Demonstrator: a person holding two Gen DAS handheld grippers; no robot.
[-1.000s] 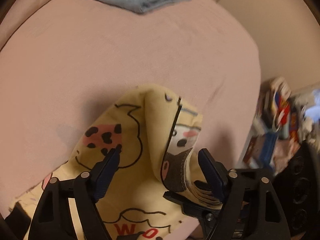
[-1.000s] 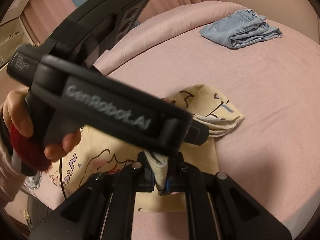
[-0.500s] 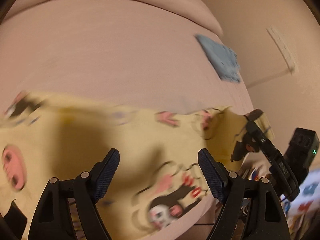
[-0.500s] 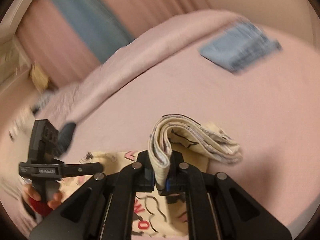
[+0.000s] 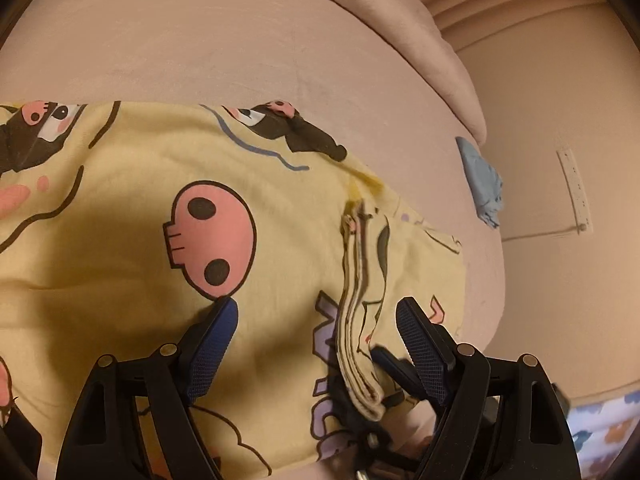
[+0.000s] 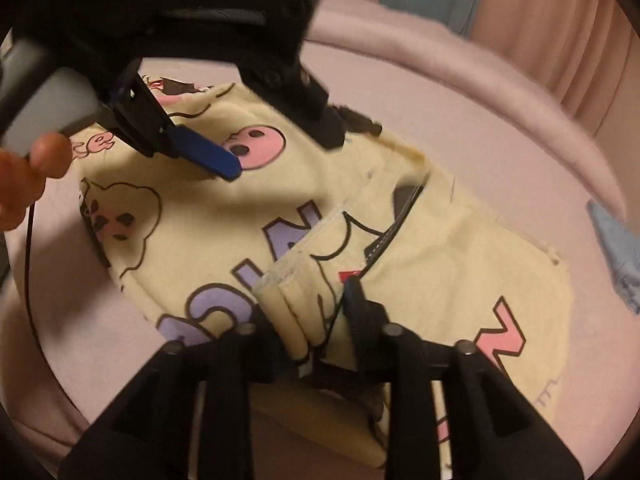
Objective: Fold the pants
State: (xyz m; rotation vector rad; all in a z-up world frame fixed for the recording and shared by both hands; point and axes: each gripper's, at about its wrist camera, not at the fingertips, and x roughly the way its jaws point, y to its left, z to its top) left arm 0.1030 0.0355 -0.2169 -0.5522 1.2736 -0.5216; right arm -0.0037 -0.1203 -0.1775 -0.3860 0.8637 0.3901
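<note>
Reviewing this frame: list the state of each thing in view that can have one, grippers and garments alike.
Left gripper: open, jaws spread above the yellow fabric, holding nothing.
Right gripper: shut on a bunched, layered fold of the yellow pants.
Yellow pants: partly spread on the pink bed, one edge gathered into a raised stack.
Blue garment: lying apart near the bed's edge, untouched; whether folded, cannot tell.

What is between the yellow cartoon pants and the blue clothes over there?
Only bare pink bed cover lies between the yellow pants and the folded blue clothes. The left wrist view shows it best.
</note>
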